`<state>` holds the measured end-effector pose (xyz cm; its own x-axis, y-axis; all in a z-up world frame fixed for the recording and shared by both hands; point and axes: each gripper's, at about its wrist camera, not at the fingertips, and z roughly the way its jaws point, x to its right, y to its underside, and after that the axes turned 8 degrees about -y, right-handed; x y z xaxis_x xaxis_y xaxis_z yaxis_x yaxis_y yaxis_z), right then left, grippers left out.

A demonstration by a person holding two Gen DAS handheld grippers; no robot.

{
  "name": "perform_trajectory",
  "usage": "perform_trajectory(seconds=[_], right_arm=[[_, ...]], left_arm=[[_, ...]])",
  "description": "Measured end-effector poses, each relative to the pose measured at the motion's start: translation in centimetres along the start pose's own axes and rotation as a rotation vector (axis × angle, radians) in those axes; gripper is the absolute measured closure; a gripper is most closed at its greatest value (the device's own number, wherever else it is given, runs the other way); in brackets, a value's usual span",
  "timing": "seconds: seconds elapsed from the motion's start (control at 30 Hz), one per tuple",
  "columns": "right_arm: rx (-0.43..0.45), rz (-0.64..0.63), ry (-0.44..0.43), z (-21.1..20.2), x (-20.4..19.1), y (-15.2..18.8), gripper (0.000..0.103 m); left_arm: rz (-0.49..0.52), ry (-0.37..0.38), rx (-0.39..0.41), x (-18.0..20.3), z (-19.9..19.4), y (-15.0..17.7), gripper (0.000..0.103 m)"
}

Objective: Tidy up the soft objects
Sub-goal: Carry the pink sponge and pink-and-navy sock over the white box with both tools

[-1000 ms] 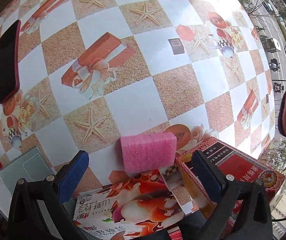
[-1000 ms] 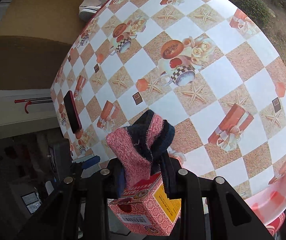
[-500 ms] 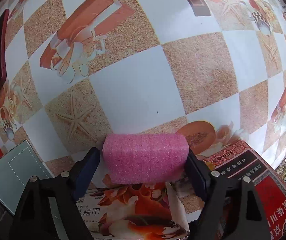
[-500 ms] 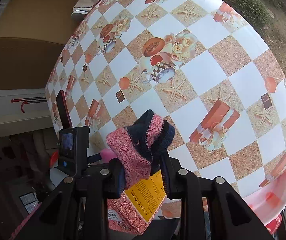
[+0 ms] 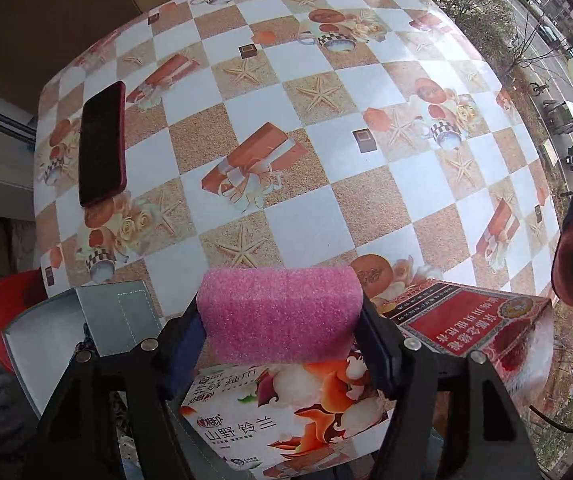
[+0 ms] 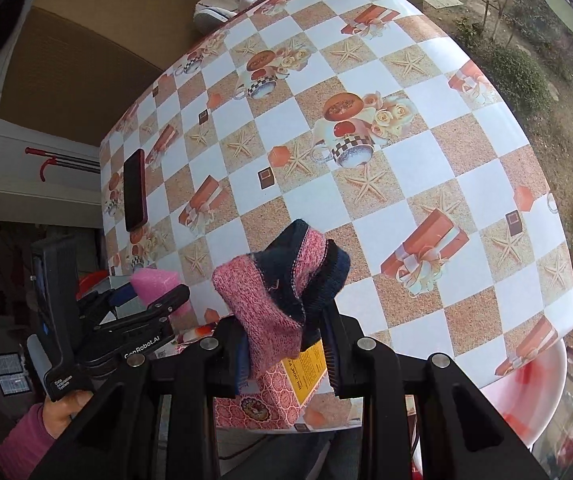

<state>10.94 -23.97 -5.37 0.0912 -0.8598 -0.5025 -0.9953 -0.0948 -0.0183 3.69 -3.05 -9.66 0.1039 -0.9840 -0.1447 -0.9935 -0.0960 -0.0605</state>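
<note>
Pink foam sponge (image 5: 280, 314) lying crosswise, pinched at both ends between closing jaws, pink-and-navy knitted sock (image 6: 282, 288) bunched upright, clamped between jaws

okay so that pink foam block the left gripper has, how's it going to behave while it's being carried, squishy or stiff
Probably squishy: the pink foam block bulges between the closing left gripper pads. Likely very light, given its porous, open texture. Its rough surface should resist slipping, and its flat faces make rolling unlikely once it is set down.

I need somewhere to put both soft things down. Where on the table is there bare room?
Most of the table is bare: the whole stretch right of the phone and beyond the boxes. The near edge is crowded by the floral box, the red box and the grey box.
</note>
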Motion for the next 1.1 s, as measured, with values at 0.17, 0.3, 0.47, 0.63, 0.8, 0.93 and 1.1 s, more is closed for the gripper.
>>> perform_trajectory(seconds=[0.17, 0.3, 0.47, 0.63, 0.8, 0.93, 1.1], right_arm=[[0.026, -0.091, 0.020, -1.0, -3.7, 2.1, 0.072], [0.015, -0.164, 0.013, -0.7, -7.3, 3.8, 0.072], [-0.029, -0.256, -0.009, 1.2, -11.9, 6.3, 0.072], [-0.090, -0.334, -0.015, 3.6, -15.5, 8.6, 0.072], [-0.125, -0.411, -0.007, 5.0, -18.6, 10.2, 0.072], [-0.147, -0.460, -0.001, 5.9, -20.6, 11.2, 0.072], [-0.173, -0.518, 0.010, 7.0, -22.6, 12.4, 0.072]], left_arm=[[-0.048, 0.011, 0.080, -2.8, -3.9, 1.6, 0.030], [-0.070, 0.008, 0.095, -4.6, -5.7, 4.2, 0.030], [-0.113, -0.027, 0.123, -6.8, -7.1, 7.6, 0.030], [-0.192, -0.039, 0.131, -9.7, -7.6, 10.4, 0.030], [-0.268, -0.060, 0.122, -12.6, -7.1, 12.9, 0.030], [-0.321, -0.068, 0.110, -14.5, -6.7, 14.7, 0.030], [-0.378, -0.070, 0.102, -16.2, -6.4, 16.7, 0.030]])
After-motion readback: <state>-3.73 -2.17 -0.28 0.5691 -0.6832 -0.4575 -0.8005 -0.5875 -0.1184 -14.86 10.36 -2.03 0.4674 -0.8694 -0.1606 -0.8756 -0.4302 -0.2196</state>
